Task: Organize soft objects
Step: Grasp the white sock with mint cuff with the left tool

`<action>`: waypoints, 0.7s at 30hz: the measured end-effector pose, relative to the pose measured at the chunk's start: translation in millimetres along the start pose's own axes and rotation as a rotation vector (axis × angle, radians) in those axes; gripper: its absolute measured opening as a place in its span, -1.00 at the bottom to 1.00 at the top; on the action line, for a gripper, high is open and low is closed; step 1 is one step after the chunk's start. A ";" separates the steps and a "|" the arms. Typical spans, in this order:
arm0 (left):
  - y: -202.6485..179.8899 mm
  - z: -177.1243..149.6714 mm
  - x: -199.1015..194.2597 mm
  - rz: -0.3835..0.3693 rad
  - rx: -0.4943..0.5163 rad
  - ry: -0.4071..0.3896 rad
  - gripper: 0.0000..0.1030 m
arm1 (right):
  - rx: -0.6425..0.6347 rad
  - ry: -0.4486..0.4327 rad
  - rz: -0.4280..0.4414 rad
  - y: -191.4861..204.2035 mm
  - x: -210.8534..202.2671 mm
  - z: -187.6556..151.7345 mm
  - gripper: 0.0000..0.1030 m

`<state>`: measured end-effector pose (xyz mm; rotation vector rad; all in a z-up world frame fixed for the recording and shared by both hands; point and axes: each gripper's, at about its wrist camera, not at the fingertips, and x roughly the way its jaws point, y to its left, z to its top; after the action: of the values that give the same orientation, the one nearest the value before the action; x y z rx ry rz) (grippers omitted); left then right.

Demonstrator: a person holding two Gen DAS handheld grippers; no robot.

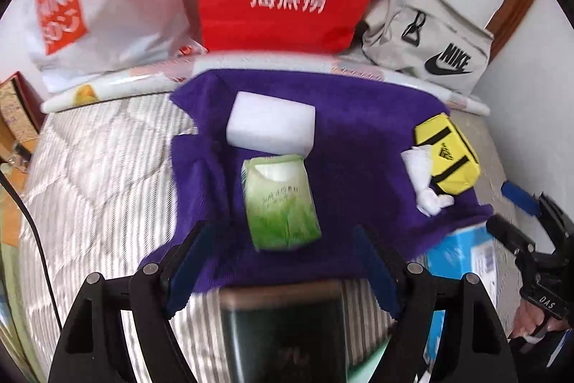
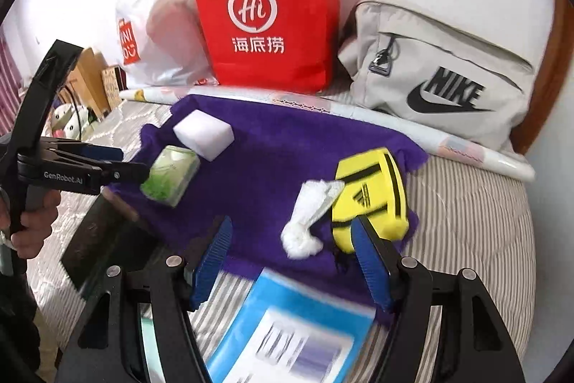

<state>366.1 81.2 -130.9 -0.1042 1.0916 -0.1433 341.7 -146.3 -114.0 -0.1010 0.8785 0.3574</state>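
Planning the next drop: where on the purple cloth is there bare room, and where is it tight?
Free: middle of the purple cloth, between the green tissue pack and the yellow pouch; also its far strip toward the red bag. Tight: white foam block against the tissue pack on the left; crumpled white cloth against the pouch; blue box at the near edge.

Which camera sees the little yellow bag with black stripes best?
The right wrist view: the small yellow fabric bag with black stripes sits close and large, just ahead of the right gripper. The left wrist view shows it smaller, near the right edge.
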 end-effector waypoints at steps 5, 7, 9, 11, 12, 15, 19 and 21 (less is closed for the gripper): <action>-2.8 -33.0 -32.9 -0.019 -0.021 -0.035 0.52 | 0.042 -0.016 0.034 11.3 -37.2 -30.2 0.33; -3.0 -49.5 -42.9 -0.046 -0.026 -0.037 0.52 | 0.033 -0.019 0.027 16.9 -53.0 -43.3 0.33; -3.2 -67.6 -51.9 -0.068 -0.033 -0.034 0.52 | 0.030 -0.033 0.025 23.3 -72.8 -59.1 0.33; -3.6 -83.5 -59.8 -0.075 -0.044 -0.037 0.52 | 0.029 -0.037 0.034 30.6 -87.3 -72.2 0.33; -4.0 -92.9 -63.0 -0.078 -0.052 -0.035 0.52 | 0.025 -0.038 0.041 35.7 -94.4 -79.5 0.33; -7.2 -114.8 -68.1 -0.087 -0.062 -0.031 0.52 | 0.003 -0.042 0.063 51.2 -107.4 -98.3 0.33; -19.2 -142.8 -69.7 -0.094 -0.033 -0.022 0.53 | -0.031 -0.050 0.084 71.1 -117.0 -123.3 0.33; -26.7 -157.0 -67.0 -0.101 -0.023 -0.008 0.54 | -0.032 -0.059 0.100 74.5 -118.4 -135.4 0.33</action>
<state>194.4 64.0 -140.0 -0.1804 1.0801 -0.2211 147.3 -139.3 -105.0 -0.0760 0.8218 0.4654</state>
